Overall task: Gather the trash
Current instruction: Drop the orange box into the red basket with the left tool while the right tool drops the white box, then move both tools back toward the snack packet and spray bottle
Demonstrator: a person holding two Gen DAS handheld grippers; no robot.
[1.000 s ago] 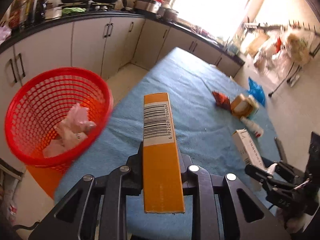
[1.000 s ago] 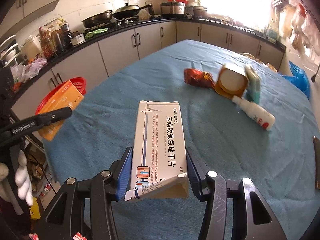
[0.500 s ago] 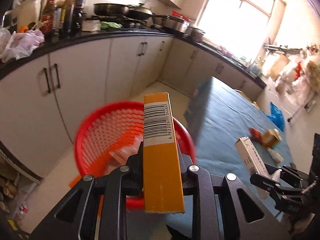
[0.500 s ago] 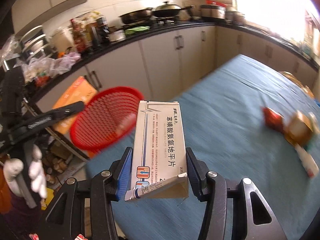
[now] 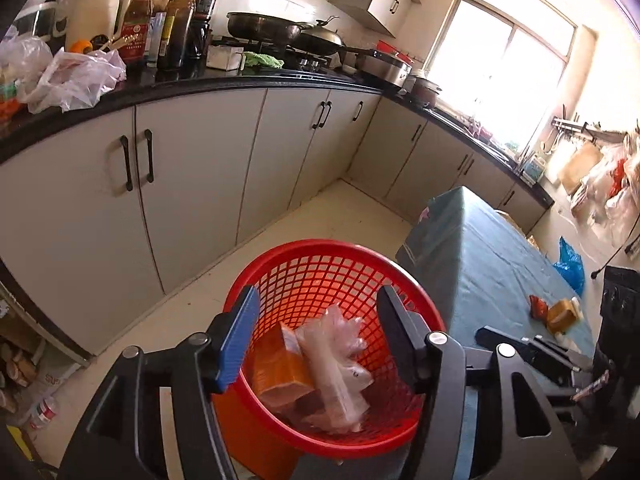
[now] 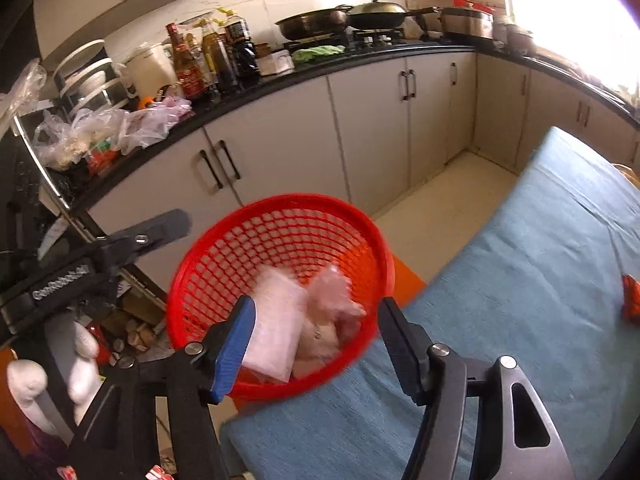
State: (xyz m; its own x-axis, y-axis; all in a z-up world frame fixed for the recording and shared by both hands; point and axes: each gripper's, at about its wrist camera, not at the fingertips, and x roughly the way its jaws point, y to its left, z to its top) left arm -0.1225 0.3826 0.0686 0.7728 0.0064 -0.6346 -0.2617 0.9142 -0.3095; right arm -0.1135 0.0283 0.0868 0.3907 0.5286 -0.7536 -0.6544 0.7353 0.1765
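Note:
A red mesh basket [image 5: 320,252] stands beside the blue-clothed table [image 5: 500,264]. My left gripper [image 5: 316,340] is open and empty right above it. An orange box [image 5: 280,372] and crumpled clear plastic [image 5: 340,352] lie inside. My right gripper [image 6: 314,344] is open and empty over the basket's [image 6: 280,208] near rim. A blurred white box [image 6: 276,320] is in the basket beside the plastic [image 6: 332,292]. The left gripper also shows in the right wrist view [image 6: 160,228], at the basket's left.
Grey kitchen cabinets [image 5: 192,184] with a black counter run behind the basket. On the table lie a red wrapper [image 5: 536,306], an orange carton [image 5: 562,314] and a white bottle, far right. The wrapper also shows in the right wrist view [image 6: 632,298].
Both grippers have opened over the basket. The orange box left my left gripper and lies in the basket; the white box left my right gripper and is dropping in.

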